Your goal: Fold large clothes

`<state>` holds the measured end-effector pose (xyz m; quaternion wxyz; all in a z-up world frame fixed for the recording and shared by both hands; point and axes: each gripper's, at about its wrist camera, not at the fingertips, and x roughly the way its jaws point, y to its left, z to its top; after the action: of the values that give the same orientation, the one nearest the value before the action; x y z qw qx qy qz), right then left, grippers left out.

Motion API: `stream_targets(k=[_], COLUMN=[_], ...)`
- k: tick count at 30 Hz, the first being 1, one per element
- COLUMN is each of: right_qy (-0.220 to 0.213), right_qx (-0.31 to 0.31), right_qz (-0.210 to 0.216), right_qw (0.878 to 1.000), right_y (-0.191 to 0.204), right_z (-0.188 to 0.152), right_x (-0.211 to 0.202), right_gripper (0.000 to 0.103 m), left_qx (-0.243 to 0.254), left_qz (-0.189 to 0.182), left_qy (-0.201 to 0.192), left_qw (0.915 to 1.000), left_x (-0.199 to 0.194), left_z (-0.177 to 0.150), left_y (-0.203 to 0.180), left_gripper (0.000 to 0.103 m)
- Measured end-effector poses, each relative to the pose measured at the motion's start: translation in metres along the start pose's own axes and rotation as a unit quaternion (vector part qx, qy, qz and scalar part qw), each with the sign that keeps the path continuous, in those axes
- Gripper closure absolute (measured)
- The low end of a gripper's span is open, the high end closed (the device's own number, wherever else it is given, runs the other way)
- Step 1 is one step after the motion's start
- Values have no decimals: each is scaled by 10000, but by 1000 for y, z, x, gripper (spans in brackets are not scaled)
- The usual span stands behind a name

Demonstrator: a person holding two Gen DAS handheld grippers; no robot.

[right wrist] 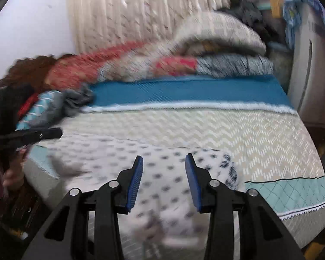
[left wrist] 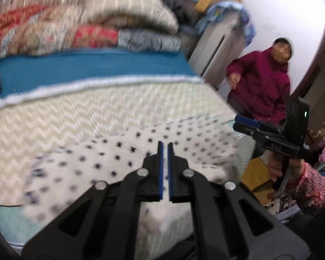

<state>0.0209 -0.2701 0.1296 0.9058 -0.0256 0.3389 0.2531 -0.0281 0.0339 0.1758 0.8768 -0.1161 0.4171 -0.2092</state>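
Observation:
A white garment with dark dots (left wrist: 123, 158) lies spread on the near part of the bed; it also shows in the right wrist view (right wrist: 162, 173). My left gripper (left wrist: 165, 144) hovers above it with its blue pads nearly together and nothing between them. My right gripper (right wrist: 164, 159) is open and empty, raised over the garment. The right gripper also shows in the left wrist view (left wrist: 240, 123) beyond the bed's right edge. The left gripper appears at the left in the right wrist view (right wrist: 58, 132).
The bed has a cream zigzag cover (left wrist: 97, 112) and a blue sheet (left wrist: 97, 67) behind it. Folded quilts (left wrist: 119, 21) are stacked at the back. A person in a maroon jacket (left wrist: 262, 80) stands right of the bed. Crumpled grey clothes (right wrist: 60, 104) lie at the left.

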Motion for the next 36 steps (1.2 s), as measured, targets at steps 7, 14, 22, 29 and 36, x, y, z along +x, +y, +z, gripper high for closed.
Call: stream_targets(k=[7, 14, 22, 29, 36], right_qy=[806, 207, 1196, 618, 519], right_qx=[1470, 1020, 349, 1121, 1395], right_qz=[-43, 221, 69, 822, 865], right_qw=[9858, 9943, 9922, 9884, 9851], right_y=[-81, -24, 2, -24, -47], right_z=[-65, -48, -78, -97, -110], right_x=[67, 4, 59, 20, 4], right_gripper=[72, 70, 70, 70, 70], left_qx=[-869, -423, -765, -870, -986], left_qz=[-17, -71, 1016, 1345, 1386], left_qy=[1044, 512, 613, 916, 978], left_qw=[9907, 9978, 9900, 9828, 9806], left_x=[92, 11, 7, 33, 29], left_z=[-65, -45, -52, -76, -76], left_y=[43, 16, 73, 79, 77], left_gripper=[101, 101, 98, 98, 98])
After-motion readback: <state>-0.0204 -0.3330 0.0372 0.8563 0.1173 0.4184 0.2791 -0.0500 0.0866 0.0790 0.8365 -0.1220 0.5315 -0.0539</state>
